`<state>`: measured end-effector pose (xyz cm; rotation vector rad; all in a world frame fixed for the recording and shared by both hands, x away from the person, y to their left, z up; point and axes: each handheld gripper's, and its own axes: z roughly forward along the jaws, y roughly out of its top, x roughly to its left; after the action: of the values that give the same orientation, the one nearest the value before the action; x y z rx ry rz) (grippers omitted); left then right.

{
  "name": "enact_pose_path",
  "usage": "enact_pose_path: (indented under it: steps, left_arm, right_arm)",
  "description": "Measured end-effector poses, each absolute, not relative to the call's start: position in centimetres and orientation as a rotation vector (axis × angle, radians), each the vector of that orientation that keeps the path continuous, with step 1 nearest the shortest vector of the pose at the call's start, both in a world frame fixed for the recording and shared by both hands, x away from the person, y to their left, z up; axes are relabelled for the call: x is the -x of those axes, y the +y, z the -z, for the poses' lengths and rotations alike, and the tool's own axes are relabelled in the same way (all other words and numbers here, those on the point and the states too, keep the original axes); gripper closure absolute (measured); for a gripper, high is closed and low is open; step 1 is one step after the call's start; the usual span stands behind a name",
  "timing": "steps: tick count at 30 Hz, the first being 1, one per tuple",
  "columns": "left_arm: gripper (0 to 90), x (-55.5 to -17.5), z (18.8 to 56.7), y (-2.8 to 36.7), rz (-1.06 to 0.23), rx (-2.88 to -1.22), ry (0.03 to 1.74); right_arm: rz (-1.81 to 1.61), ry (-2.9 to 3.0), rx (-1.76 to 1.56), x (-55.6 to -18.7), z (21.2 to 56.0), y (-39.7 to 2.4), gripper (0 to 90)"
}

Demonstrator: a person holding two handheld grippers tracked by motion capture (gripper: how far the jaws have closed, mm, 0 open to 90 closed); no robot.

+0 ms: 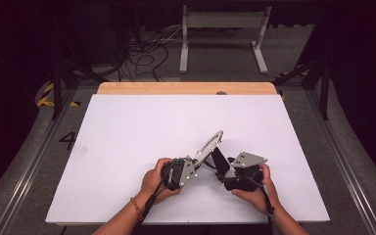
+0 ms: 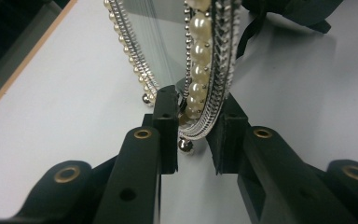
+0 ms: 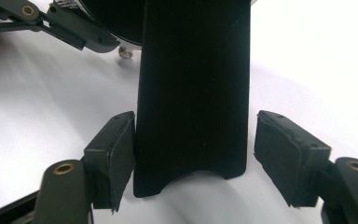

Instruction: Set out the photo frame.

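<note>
An oval mirror (image 1: 210, 144) with a rim of pearls and silver beads (image 2: 198, 70) stands tilted on the white table top, propped by a black flat stand (image 3: 193, 93). My left gripper (image 2: 198, 107) is shut on the lower rim, one pad on each face; in the high view it (image 1: 196, 159) sits at the mirror's near end. My right gripper (image 3: 196, 140) is open with the stand's foot between its jaws: the left pad (image 3: 116, 144) touches it and a thin gap shows at the right pad. In the high view the right gripper (image 1: 220, 164) lies just right of the mirror.
The white table top (image 1: 127, 137) has a wooden strip (image 1: 186, 88) along its far edge. Both hands are near the front edge at the middle. Behind the table, cables (image 1: 147, 58) lie on the floor beside a white metal stand (image 1: 223, 34).
</note>
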<state>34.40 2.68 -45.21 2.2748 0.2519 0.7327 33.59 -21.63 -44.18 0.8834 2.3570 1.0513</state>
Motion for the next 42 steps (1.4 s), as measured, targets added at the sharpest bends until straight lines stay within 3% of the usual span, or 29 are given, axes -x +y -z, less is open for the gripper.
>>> enact_pose_path:
  steps: [19,30,42]
  left_arm:
    - [77.0,-33.7,45.4,2.2,-0.793,-2.284,0.244]
    - [71.9,-34.4,45.5,2.3,-0.668,-2.246,0.274]
    - [59.9,-34.6,45.2,2.8,-0.562,-2.21,0.281]
  right_arm:
    - [-1.022,2.386,-0.848,-34.3,44.0,-21.6,31.3]
    - [-1.027,2.365,-0.877,-35.4,44.1,-22.3,32.6]
    - [-1.03,2.34,-0.885,-35.3,43.7,-22.5,32.8]
